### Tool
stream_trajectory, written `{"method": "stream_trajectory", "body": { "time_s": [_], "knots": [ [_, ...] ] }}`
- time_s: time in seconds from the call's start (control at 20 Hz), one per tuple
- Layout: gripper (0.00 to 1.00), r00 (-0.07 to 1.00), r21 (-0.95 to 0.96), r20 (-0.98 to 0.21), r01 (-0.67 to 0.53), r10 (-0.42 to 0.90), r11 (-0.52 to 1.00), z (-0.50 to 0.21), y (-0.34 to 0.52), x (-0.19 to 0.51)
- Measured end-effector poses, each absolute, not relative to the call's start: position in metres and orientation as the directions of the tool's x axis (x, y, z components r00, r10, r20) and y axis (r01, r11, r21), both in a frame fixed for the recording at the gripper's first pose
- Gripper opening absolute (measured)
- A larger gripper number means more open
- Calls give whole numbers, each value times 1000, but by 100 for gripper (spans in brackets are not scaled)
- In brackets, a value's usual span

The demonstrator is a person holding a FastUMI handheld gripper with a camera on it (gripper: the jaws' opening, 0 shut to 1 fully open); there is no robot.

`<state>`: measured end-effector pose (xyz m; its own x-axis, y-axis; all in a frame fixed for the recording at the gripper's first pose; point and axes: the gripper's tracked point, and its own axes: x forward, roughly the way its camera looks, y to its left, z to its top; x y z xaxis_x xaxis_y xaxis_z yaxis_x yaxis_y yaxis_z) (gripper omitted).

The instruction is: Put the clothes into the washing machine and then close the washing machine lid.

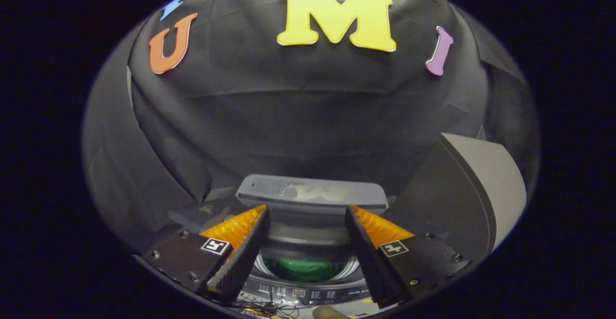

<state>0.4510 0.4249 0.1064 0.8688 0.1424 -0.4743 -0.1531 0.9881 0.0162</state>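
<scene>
The washing machine stands below and just ahead of my fingers, seen from above. Its lid is raised upright at the back, beyond the fingertips. Inside the round drum lies green clothing, showing between my two fingers. My gripper hangs above the drum opening, open, with nothing between its fingers. The machine's control panel runs along its near edge under the fingers.
A grey box-like object with a dark side stands to the right of the machine. Black cloth walls close in behind and to the left. Tangled cables lie at the machine's near edge.
</scene>
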Motion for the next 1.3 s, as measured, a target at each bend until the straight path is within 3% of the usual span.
{"method": "stream_trajectory", "body": {
  "time_s": [0.2,0.8,1.05,1.3],
  "knots": [
    [98,833,17,-536,-149,134,989,77,418,431],
    [98,860,17,-481,-185,170,983,106,407,382],
    [98,912,22,-347,-225,219,974,161,383,327],
    [98,954,-28,-138,-273,266,962,224,339,252]
  ]
}}
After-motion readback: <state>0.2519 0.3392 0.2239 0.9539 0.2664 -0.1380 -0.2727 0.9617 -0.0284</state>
